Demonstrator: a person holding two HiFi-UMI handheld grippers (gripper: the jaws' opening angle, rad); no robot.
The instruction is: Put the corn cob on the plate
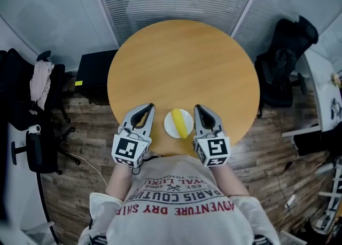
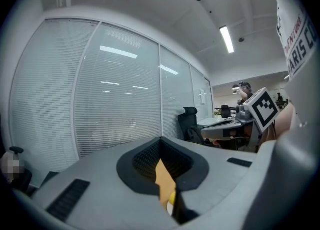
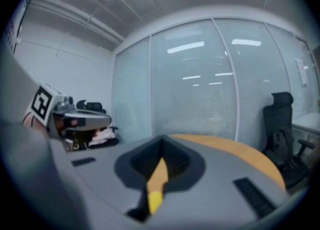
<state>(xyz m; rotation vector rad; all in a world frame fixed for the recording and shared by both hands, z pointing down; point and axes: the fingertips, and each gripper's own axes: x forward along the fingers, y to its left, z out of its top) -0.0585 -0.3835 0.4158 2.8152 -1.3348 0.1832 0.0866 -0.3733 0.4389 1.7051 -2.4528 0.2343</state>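
A round surface (image 1: 181,68) with a smooth, light tan wooden top stands on a dark plank floor (image 1: 80,153). Directly on it lies one small white plate (image 1: 170,125), set at the surface's 6 o'clock, close to the near rim and a little inside it.

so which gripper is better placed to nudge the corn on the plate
Right, slightly: the corn cob lies right of centre on the plate, nearer the right gripper than the left gripper; both are shut.
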